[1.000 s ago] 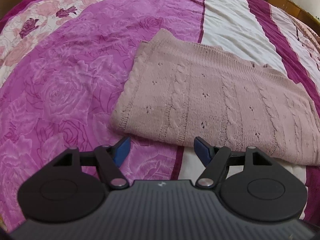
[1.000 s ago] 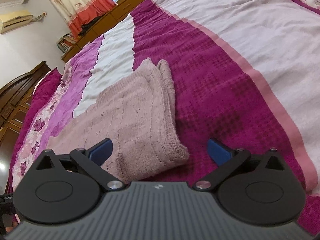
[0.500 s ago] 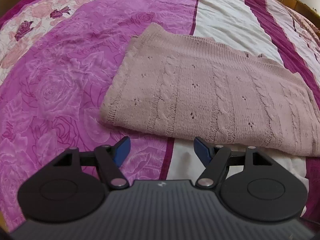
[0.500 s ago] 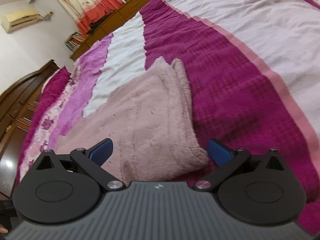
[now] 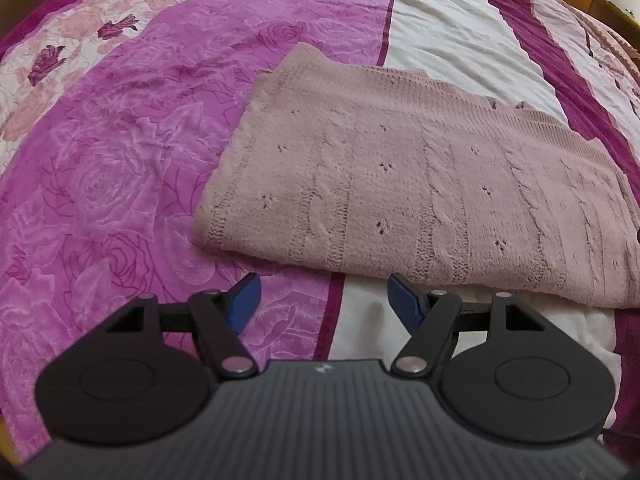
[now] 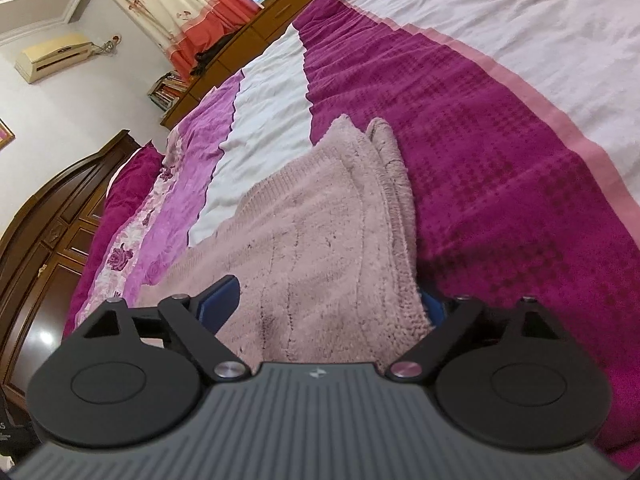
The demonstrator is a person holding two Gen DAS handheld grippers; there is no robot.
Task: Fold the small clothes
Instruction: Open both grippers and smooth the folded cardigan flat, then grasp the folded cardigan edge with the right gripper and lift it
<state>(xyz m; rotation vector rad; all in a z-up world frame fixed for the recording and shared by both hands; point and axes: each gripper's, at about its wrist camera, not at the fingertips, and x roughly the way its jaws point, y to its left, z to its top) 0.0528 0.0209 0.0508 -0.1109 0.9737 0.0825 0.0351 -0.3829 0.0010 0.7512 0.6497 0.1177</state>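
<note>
The right claw [image 6: 328, 304] has just been closing around the sweater's [image 6: 320, 240] corner.

You get soft, even indoor light in both views, with daylight glowing blown-out through the window behind the cream-and-red curtain [image 6: 192, 12]. The dusty-pink cable-knit sweater [image 5: 420, 196] casts a faint shadow along its near edge. Fisheye bending curves the bed's edges; the corners darken, and nearby knit looks soft.

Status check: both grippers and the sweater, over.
Left gripper open, short of the sweater. Right gripper closing around its end, not pinched yet. Nothing in the way.
</note>
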